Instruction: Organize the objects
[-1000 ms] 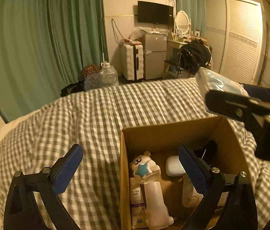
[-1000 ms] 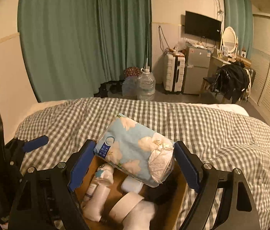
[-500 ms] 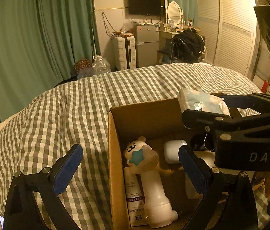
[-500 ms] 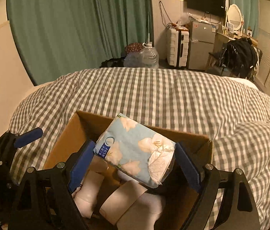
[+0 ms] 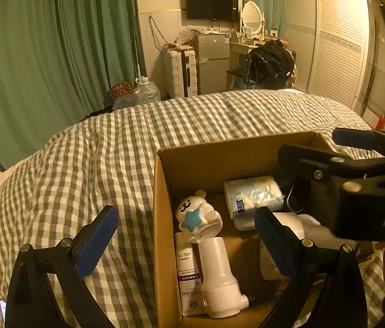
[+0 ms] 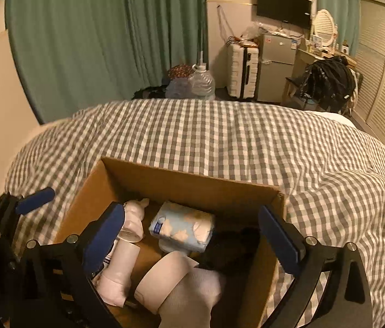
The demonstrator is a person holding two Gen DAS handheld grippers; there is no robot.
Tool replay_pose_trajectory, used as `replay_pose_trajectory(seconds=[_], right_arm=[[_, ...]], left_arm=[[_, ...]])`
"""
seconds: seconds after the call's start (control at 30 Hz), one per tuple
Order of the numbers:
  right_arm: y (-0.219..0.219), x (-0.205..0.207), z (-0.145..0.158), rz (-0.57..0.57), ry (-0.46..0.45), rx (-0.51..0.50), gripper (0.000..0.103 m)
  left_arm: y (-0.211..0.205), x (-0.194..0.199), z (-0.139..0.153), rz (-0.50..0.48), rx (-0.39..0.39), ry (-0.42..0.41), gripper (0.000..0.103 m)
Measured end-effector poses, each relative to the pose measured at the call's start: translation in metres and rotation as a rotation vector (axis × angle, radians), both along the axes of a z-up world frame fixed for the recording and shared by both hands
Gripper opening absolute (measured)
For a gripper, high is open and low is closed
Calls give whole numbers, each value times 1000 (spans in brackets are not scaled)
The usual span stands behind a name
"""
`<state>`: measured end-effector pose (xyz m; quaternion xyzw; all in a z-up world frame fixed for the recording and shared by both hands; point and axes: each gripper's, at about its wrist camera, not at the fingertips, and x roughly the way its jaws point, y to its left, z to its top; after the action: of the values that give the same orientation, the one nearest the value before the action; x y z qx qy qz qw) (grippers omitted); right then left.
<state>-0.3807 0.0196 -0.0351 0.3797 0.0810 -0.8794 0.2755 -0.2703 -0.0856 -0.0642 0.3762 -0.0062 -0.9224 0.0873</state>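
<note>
An open cardboard box (image 5: 162,218) (image 6: 187,183) sits on a checked bed cover. A blue flowered tissue pack (image 6: 183,228) (image 5: 252,195) lies inside it, free of any finger. Beside it are a white bear-shaped handheld fan (image 5: 206,243) (image 6: 127,248), a flat white tube (image 5: 188,281), a roll of tape (image 6: 165,281), a white soft item (image 6: 189,298) and something black (image 6: 233,248). My right gripper (image 6: 191,239) is open and empty above the box; it also shows in the left wrist view (image 5: 329,150). My left gripper (image 5: 185,239) is open and empty, straddling the box's left wall.
The checked bed cover (image 5: 97,164) (image 6: 247,142) spreads all round the box. Beyond the bed are green curtains (image 6: 97,35), a water jug (image 6: 202,83), a white suitcase (image 5: 180,72), a small fridge (image 5: 211,60) and a chair with black clothes (image 6: 329,82).
My right gripper opened and let the tissue pack go; the pack now lies in the box. The right gripper sits lower over the box. My left gripper barely moved.
</note>
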Motion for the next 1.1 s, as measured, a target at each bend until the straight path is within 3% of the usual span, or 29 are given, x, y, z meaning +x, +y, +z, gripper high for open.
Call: replay_pose_trajectory(seconds=[0.2, 0.87, 1.1], right_arm=[[14, 23, 34, -26, 50, -5, 99], [88, 155, 211, -98, 388, -103, 101], [117, 204, 235, -136, 492, -134, 102]], left_arm=[[7, 19, 36, 16, 12, 52, 103], [42, 140, 197, 1, -88, 336, 103], [48, 183, 225, 0, -70, 436, 103]])
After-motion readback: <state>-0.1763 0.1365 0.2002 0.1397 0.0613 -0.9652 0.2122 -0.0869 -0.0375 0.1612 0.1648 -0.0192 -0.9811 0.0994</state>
